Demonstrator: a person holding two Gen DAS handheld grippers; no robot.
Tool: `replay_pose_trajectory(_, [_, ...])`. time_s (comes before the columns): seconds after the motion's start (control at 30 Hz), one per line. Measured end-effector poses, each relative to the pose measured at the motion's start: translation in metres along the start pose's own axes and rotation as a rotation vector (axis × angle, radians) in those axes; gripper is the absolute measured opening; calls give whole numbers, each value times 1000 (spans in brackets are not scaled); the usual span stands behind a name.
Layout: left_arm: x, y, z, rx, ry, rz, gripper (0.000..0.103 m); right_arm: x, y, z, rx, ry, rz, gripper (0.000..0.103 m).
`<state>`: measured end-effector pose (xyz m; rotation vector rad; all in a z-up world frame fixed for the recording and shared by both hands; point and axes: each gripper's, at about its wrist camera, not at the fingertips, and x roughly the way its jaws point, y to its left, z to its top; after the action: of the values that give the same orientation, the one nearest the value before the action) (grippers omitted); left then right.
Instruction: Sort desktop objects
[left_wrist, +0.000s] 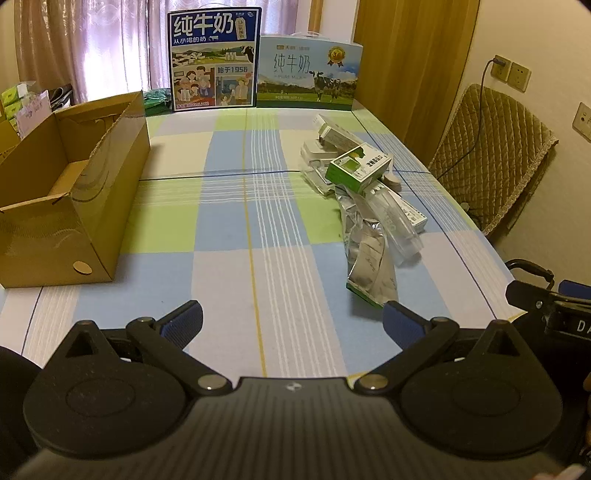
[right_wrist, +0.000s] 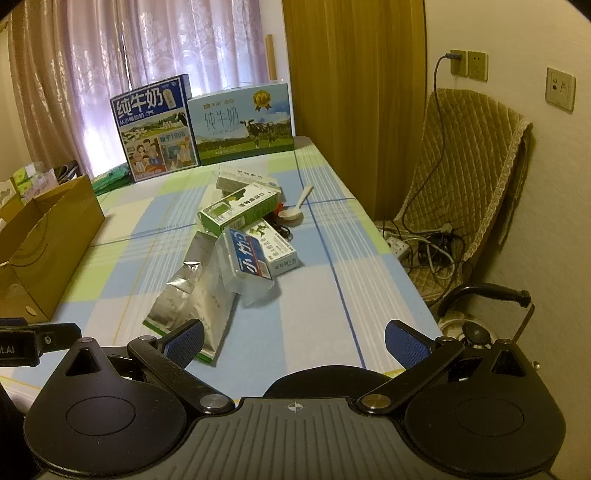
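A heap of small things lies on the right half of the checked tablecloth (left_wrist: 258, 206): a green and white box (left_wrist: 356, 166) (right_wrist: 236, 210), a clear plastic case with a blue label (right_wrist: 245, 260), silver foil pouches (left_wrist: 369, 258) (right_wrist: 192, 291), more white boxes (right_wrist: 282, 251) and a white spoon (right_wrist: 295, 206). An open cardboard box (left_wrist: 66, 192) (right_wrist: 40, 240) stands at the left. My left gripper (left_wrist: 291, 321) is open above the table's near edge, left of the foil pouches. My right gripper (right_wrist: 293, 343) is open too, its left finger over a pouch's near end.
Two milk cartons (left_wrist: 214, 59) (left_wrist: 310, 72) stand at the far edge before the curtains. A padded chair (right_wrist: 465, 177) with a power strip and cables stands right of the table, and a black armrest (right_wrist: 491, 291) sits nearer. More cardboard boxes with packets (left_wrist: 14, 107) sit at the far left.
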<state>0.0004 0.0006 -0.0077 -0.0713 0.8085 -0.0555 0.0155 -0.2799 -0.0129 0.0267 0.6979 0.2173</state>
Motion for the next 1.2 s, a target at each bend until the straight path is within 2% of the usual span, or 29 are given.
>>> replay_pose_trajectory(1.2, [0,-2,0,-8,5,-2,102,1,-1,-1,-10,6,13,101])
